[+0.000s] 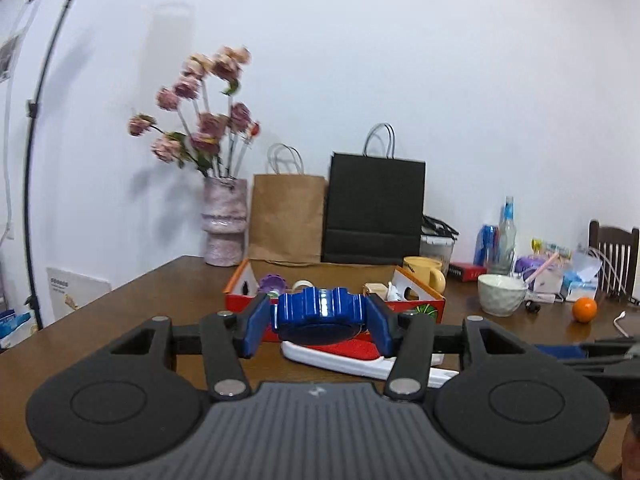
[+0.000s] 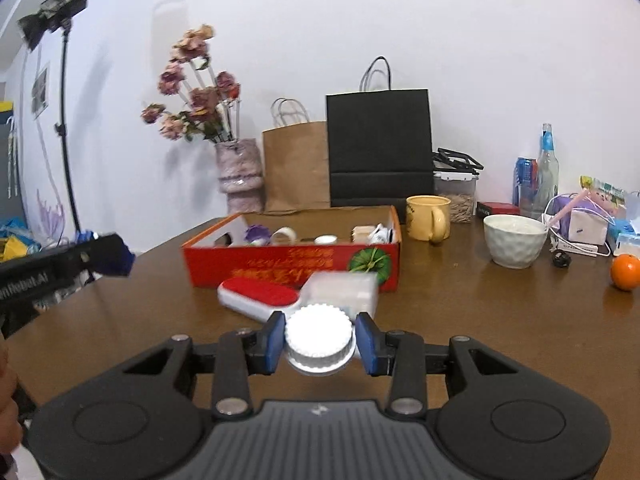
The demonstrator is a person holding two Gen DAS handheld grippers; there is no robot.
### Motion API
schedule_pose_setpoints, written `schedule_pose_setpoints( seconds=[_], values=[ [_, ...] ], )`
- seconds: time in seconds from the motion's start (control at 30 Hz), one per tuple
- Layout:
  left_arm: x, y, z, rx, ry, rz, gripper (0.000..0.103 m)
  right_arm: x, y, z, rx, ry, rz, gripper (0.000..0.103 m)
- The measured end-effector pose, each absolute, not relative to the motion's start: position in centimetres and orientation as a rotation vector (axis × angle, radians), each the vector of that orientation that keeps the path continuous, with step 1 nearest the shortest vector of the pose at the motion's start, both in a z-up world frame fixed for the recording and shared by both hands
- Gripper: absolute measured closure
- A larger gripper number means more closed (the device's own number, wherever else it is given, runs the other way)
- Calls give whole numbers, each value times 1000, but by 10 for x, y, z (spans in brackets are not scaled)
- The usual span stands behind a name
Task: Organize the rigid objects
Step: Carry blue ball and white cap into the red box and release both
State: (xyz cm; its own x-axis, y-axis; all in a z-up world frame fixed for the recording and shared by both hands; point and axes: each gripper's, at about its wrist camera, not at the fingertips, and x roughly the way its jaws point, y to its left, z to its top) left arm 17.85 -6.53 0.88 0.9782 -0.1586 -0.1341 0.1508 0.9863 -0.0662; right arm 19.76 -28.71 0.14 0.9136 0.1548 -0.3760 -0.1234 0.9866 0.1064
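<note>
Brown worktop [image 2: 460, 300] spreads out under both grippers, and just ahead of them sits the red cardboard box [image 2: 292, 262], open-topped with small bits inside. Between the box and the right gripper [image 2: 319, 340] lies a red-and-white brush [image 2: 256, 294] flat on the wood. Off to the right gripper's right, a white bowl [image 2: 515, 240], further out an orange [image 2: 625, 272]. The left gripper [image 1: 318, 320] is pinching a blue ridged gear-like piece [image 1: 318, 310], held clear above the worktop. The right gripper is clamped on a white ribbed cap [image 2: 319, 336], pads on either side.

Blue ridged gear [image 1: 318, 312], white cap [image 2: 319, 336]
</note>
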Motion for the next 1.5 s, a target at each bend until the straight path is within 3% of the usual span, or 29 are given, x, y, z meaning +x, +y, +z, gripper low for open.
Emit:
schedule_pose_setpoints(
  seconds=[0.43,0.83,1.27,1.5],
  values=[
    [105,-32,13,-89,122,-129,51,120,-257,14,51,349,170,66],
    [125,-40,6,-74,152,-137,51,144,-271,1,75,389,143,66],
    [293,-83,54,28,83,-265,51,316,-292,50,52,370,239,66],
    [458,-108,56,-39,369,-311,51,474,-297,50,28,527,292,65]
  ],
)
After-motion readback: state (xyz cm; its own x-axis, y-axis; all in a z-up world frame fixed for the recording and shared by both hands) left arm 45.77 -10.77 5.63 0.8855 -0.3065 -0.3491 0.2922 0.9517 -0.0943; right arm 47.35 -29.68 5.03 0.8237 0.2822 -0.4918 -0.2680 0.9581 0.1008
